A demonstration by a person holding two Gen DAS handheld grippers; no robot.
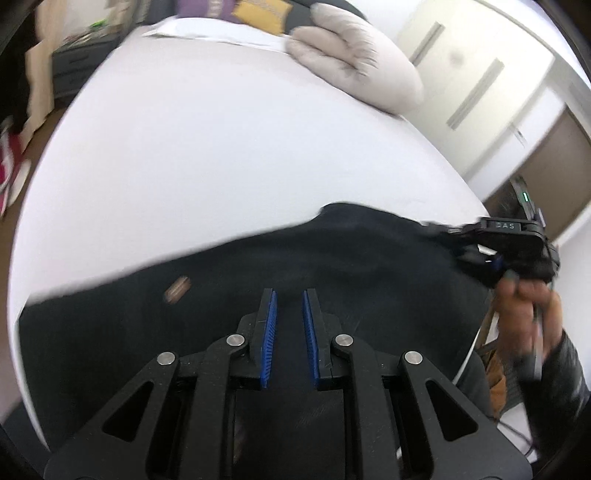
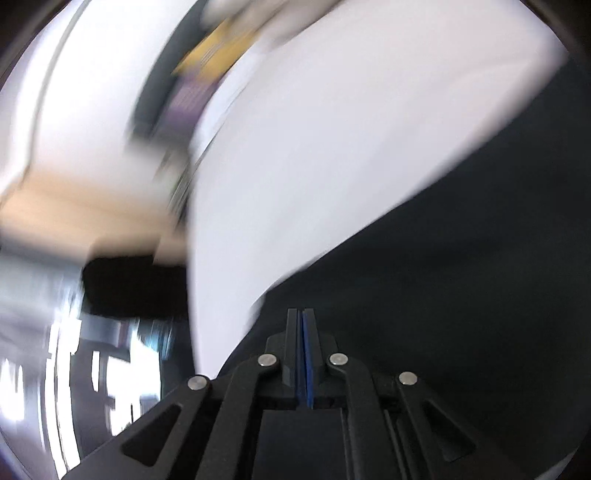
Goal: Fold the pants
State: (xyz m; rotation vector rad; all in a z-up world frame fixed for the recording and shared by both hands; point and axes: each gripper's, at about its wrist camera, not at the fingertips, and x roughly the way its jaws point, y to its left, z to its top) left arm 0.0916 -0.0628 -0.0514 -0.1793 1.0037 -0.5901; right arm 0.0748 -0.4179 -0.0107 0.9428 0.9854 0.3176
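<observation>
The left gripper (image 1: 290, 295) hovers low over the pants (image 1: 258, 266) with its jaws apart, a clear gap between the blue pads (image 1: 271, 325), and nothing caught in that gap. The dark cloth lies directly beneath and ahead of them. The right gripper (image 2: 303, 314) has its jaws pressed together with only a thin blue line between them; from its own camera I cannot tell whether any fabric is nipped there, though in the left wrist view its tips sit right at the far edge of the pants, where the cloth bunches up toward them.

The pants are black or very dark navy, spread in a broad band across the near edge of the bed (image 1: 221, 147), with a small brown label (image 1: 177, 290) showing on the cloth left of the open jaws. In the right wrist view the same dark fabric (image 2: 461, 277) fills the area ahead and to the right of the jaws.

The bed is covered in a white sheet. A pale grey pillow (image 1: 354, 62) rests at its far corner, with purple and yellow cushions (image 1: 236, 11) behind it. White wardrobe doors (image 1: 480, 74) stand beyond. The right wrist view is heavily motion-blurred.
</observation>
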